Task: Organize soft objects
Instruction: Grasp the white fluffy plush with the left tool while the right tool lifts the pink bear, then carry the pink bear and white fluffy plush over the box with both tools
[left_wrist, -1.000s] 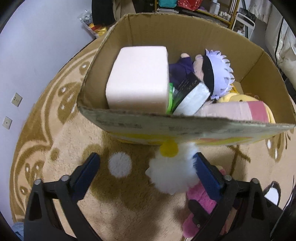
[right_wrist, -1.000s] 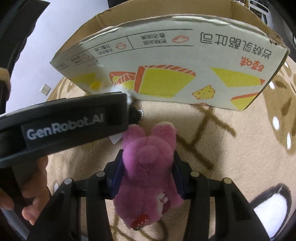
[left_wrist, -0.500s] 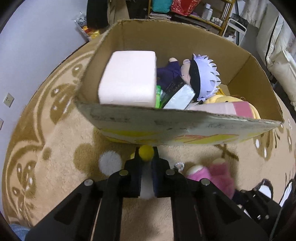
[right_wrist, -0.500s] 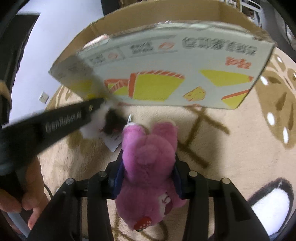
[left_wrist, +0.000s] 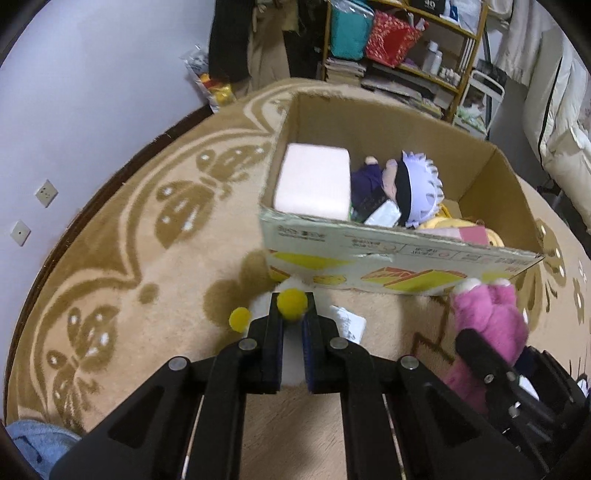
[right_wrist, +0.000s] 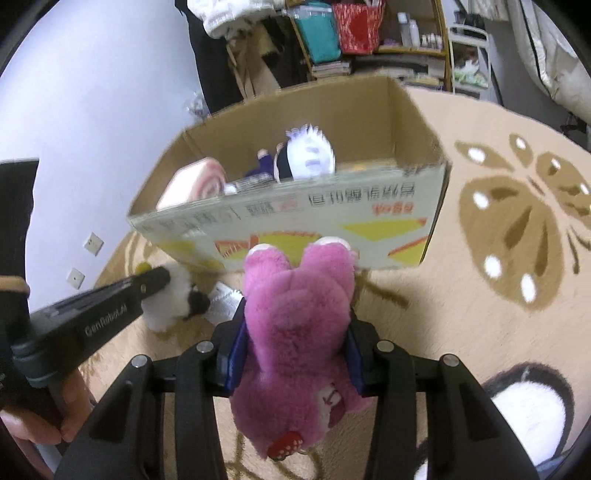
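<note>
Both hand-held grippers were loaded, each with one plush, just short of the box (left_wrist: 402, 258)

Left hand-held gripper (left_wrist: 291, 332): jaws nearly together, pinched deep into the white plush (right_wrist: 173, 299). Its fluff gave way to the pads, so the squeeze was narrow. Yellow pom-poms (left_wrist: 292, 303) poked out at the fingertips. In the right wrist view the plush looked clear of the rug (left_wrist: 129, 295), though contact underneath wasn't clear

Right hand-held gripper (right_wrist: 295, 350): jaws stood wider, clamped across the body of the pink bear (right_wrist: 295, 325). Bear's ears pointed ahead toward the box, feet hung back toward the camera. Mid-body grip probably kept it from flopping

Box sat just ahead of both grippers, near wall facing them, top open. Already inside: pink block (left_wrist: 314, 181) on the left, a white-haired doll (left_wrist: 410, 188) beyond it in the middle, a yellow plush (left_wrist: 458, 223) partly hidden to the right. Free space looked to be at the far right

Paper tag (left_wrist: 349, 323) lay just beside the left fingertips; can't tell whether it was tied to the white plush

My read: pick done, carry-over in hand. Near wall stood in the way, so both toys needed to clear its rim. Risk: the tag or the bear's dangling legs catching that edge
</note>
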